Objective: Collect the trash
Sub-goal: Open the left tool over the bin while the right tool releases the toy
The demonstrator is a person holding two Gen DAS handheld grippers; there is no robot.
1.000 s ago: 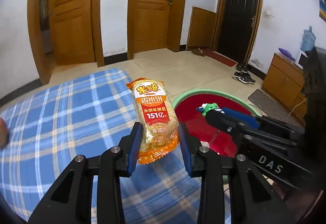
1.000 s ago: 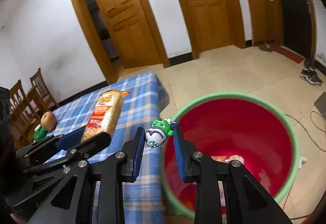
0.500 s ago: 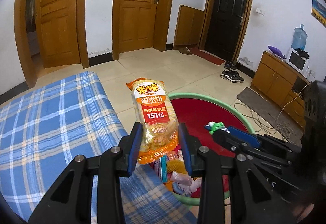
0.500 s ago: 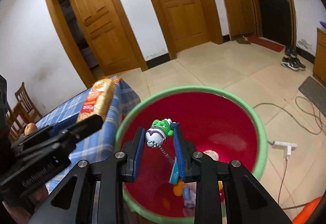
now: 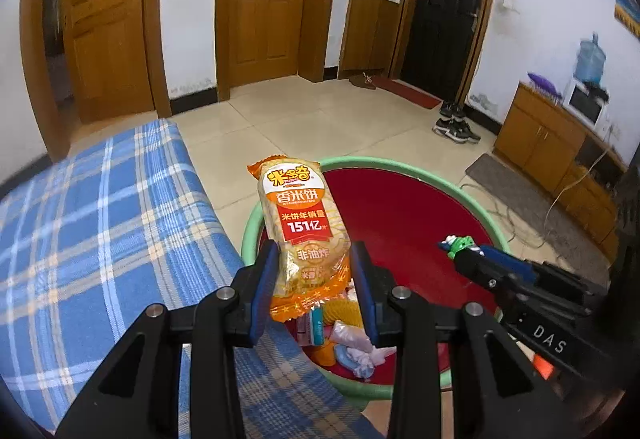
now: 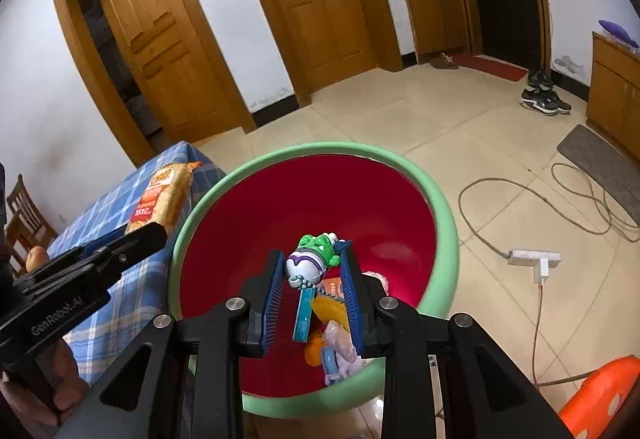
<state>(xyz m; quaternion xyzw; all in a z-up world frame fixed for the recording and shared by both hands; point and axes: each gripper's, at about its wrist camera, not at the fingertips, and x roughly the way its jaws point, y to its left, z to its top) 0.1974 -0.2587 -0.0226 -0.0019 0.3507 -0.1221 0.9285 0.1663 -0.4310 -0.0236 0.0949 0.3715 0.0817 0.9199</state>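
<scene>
My left gripper (image 5: 314, 279) is shut on an orange rice-cracker packet (image 5: 300, 223), held upright over the near rim of a red bin with a green rim (image 5: 424, 175). The packet also shows in the right wrist view (image 6: 160, 195). My right gripper (image 6: 312, 279) is shut on a small green and white toy figure (image 6: 314, 255) and holds it above the bin's inside (image 6: 320, 199); the toy also shows in the left wrist view (image 5: 458, 244). Several pieces of trash (image 5: 352, 351) lie at the bin's bottom.
A table with a blue plaid cloth (image 5: 100, 239) stands left of the bin. A cable and power strip (image 6: 532, 259) lie on the tiled floor at right. An orange object (image 6: 600, 399) sits at lower right. Wooden chairs (image 6: 20, 211) stand at far left.
Both grippers have moved from above the plaid table to over the red bin, each still holding its item. The right gripper now hangs further over the bin's inside.
</scene>
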